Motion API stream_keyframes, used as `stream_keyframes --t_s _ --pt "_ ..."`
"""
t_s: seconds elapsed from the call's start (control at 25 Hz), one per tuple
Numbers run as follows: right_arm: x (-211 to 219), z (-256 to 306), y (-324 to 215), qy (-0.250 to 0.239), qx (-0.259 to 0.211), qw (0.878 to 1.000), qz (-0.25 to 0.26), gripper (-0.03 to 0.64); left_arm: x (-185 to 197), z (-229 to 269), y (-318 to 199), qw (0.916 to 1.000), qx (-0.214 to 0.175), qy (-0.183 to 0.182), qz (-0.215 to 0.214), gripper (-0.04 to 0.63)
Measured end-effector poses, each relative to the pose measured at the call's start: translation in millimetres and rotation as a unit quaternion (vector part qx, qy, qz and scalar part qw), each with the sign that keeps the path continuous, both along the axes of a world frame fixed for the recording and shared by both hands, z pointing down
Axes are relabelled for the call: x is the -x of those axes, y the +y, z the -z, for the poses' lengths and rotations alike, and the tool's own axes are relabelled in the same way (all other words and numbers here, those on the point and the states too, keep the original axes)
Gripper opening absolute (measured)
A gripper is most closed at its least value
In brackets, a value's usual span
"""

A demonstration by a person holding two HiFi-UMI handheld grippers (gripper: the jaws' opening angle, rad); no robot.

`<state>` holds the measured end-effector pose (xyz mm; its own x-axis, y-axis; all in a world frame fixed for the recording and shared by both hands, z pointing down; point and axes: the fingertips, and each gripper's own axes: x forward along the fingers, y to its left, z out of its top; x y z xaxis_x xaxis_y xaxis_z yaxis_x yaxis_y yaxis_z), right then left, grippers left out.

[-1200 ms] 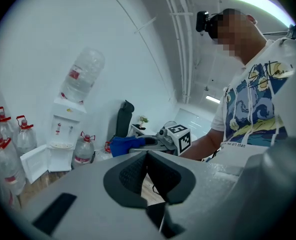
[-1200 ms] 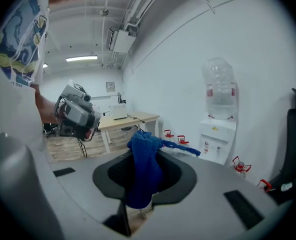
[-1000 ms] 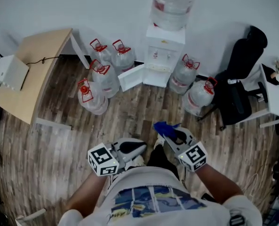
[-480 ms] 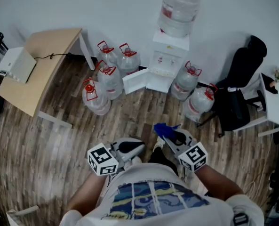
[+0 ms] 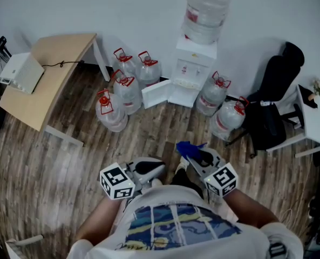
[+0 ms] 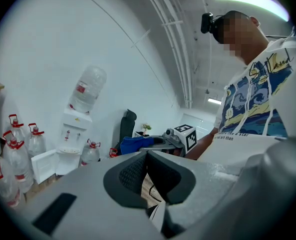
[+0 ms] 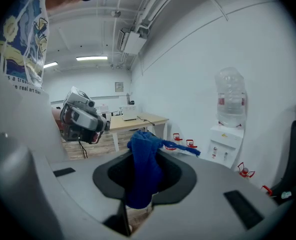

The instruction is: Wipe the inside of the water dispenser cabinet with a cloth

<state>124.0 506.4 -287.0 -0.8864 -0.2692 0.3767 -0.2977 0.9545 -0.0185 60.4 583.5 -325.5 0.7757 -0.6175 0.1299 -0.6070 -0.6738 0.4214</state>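
The white water dispenser [image 5: 195, 72] stands against the far wall with a big bottle [image 5: 205, 7] on top. Its lower cabinet door [image 5: 154, 90] hangs open to the left. My right gripper [image 5: 192, 151] is held low in front of my body, well short of the dispenser, shut on a blue cloth [image 5: 185, 146]. In the right gripper view the cloth [image 7: 143, 166] hangs bunched between the jaws. My left gripper [image 5: 157, 168] is beside it, shut with nothing in it. The left gripper view shows its pads [image 6: 138, 171] pressed together.
Several water jugs with red caps [image 5: 122, 93] crowd both sides of the dispenser. A wooden desk [image 5: 49, 74] is at the far left. A black office chair [image 5: 273, 107] and a white table [image 5: 316, 117] stand at the right. Wood flooring [image 5: 160, 128] lies between me and the dispenser.
The head view has shifted, so the dispenser and jugs sit a little further right and lower in the frame. Both grippers keep their places, and the cloth stays held.
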Motion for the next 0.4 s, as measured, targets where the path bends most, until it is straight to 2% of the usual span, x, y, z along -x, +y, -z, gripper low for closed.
stream_keyframes --t_s 0.4 --pt "-0.2 4.8 11.3 0.002 -0.001 1.000 0.005 0.081 -1.2 -1.7 8.3 1.0000 0.001 0.001 0.005 0.003"
